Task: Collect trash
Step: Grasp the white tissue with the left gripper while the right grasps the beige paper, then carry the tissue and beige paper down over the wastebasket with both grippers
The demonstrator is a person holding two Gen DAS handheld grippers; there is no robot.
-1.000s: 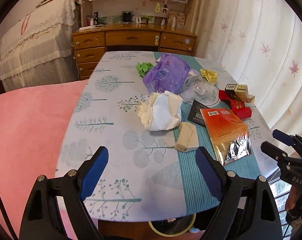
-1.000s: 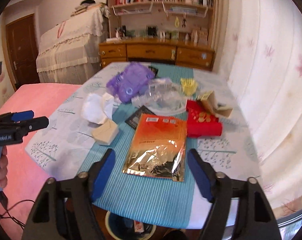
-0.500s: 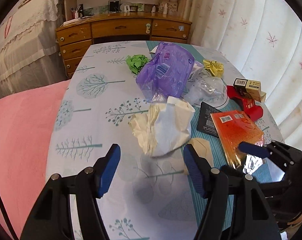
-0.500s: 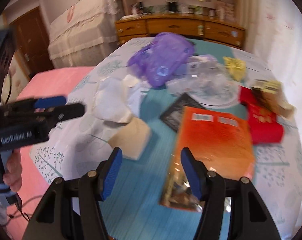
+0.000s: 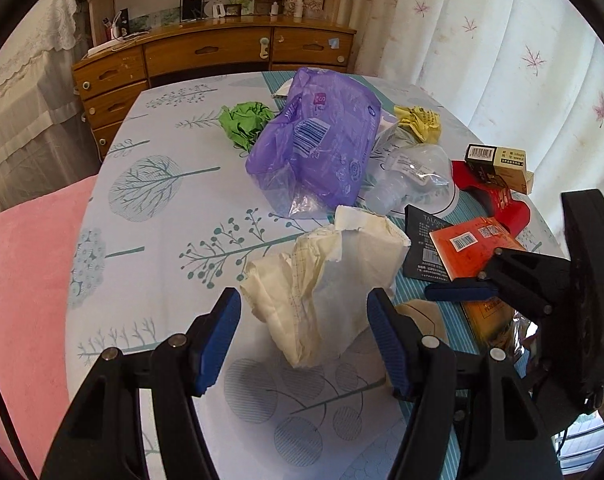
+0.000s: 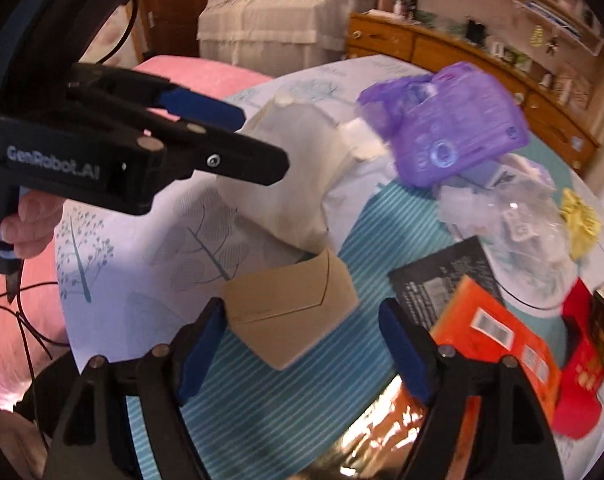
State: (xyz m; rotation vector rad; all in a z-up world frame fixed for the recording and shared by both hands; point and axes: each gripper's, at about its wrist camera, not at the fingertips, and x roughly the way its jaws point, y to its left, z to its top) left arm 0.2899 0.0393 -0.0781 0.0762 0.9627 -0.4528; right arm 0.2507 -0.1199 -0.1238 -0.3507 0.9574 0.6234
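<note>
purple bag (image 6: 449,128) blurred, tan box (image 5: 423,316) mostly hidden, perhaps cardboard

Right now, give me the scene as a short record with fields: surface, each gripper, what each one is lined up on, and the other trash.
surface: table under a tree-print cloth
left gripper: open, jaws either side of the crumpled white paper, not pressing on it
right gripper: open, jaws have just been opening, tan folded box between them, not gripped
other trash: purple plastic bag, green paper ball, yellow wad, clear plastic container, orange foil pouch, red packet
collected so far: nothing held
</note>
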